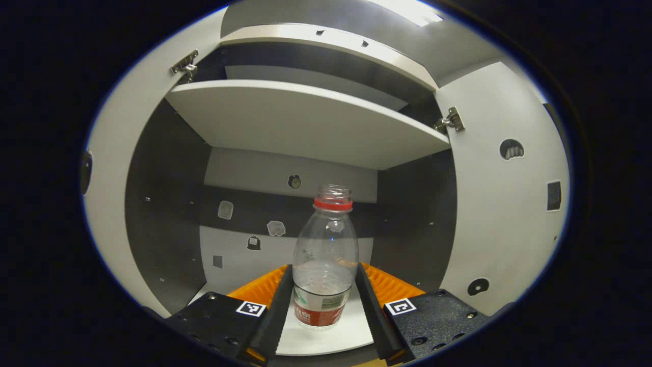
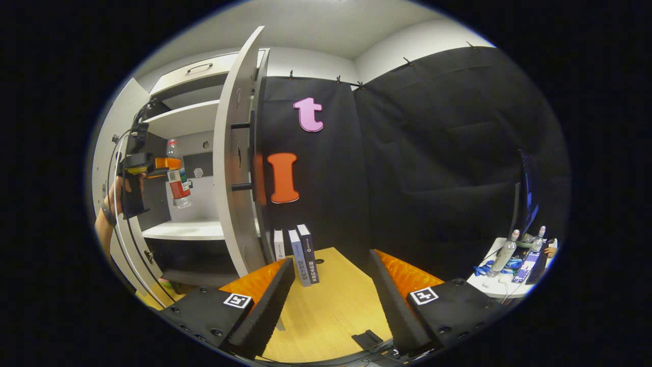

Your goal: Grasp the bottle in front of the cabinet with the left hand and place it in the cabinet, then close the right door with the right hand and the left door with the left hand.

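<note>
A clear bottle (image 1: 325,255) with a red neck ring, no cap and a red label stands upright between the fingers of my left gripper (image 1: 324,275), which is shut on its lower body. It is inside the cabinet's lower bay, under the white shelf (image 1: 305,122). In the right gripper view the bottle (image 2: 178,183) hangs a little above the bay's white floor (image 2: 186,229), held by the left gripper (image 2: 173,164) and a hand (image 2: 114,196). Both doors stand open: the right door (image 2: 237,168) (image 1: 504,204) and the left door (image 1: 109,168). My right gripper (image 2: 331,300) is open over the wooden floor, right of the cabinet.
Three books (image 2: 300,255) stand upright on the wooden floor (image 2: 336,306) beside the right door. A white table (image 2: 509,283) with bottles and small items sits at the far right. Black handles (image 2: 242,155) stick out of the right door's outer face.
</note>
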A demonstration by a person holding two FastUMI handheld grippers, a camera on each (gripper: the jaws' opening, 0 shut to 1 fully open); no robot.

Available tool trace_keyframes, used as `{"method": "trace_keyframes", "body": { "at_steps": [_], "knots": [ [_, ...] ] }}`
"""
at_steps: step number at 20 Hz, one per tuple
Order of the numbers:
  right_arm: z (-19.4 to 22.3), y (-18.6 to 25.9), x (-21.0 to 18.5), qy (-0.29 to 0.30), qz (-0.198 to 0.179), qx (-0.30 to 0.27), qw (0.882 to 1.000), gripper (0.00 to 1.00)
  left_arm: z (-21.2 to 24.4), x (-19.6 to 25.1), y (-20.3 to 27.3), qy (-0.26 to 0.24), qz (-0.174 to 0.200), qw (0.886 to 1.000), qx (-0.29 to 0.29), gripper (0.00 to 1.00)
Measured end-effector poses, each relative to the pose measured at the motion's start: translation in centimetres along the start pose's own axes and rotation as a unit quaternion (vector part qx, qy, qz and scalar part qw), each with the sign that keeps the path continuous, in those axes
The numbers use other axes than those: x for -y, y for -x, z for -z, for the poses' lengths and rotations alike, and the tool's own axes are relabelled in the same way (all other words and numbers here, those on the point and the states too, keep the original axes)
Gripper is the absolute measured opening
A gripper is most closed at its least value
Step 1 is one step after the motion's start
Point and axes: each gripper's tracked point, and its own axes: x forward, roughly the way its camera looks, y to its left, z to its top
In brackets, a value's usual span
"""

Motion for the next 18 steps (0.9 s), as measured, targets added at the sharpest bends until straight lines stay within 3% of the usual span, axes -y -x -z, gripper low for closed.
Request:
{"method": "trace_keyframes", "body": {
  "at_steps": [3,8,15,18],
  "knots": [
    [0.3,1.0,1.3,-0.010,0.036,-0.002,0.999,0.97,3.0,0.5,-3.5,-0.009,0.004,0.999,-0.034,0.71],
    [0.7,2.4,3.2,-0.010,0.087,-0.009,0.996,0.97,5.9,0.9,-5.1,0.005,0.000,0.998,-0.069,0.71],
    [0.7,2.2,3.2,-0.006,0.093,-0.014,0.996,0.97,7.9,-0.4,-5.3,0.031,-0.040,0.995,-0.087,0.74],
    [0.7,1.8,3.1,-0.005,0.088,-0.017,0.996,0.97,8.0,-0.4,-5.0,0.032,-0.035,0.995,-0.086,0.78]
  ]
}}
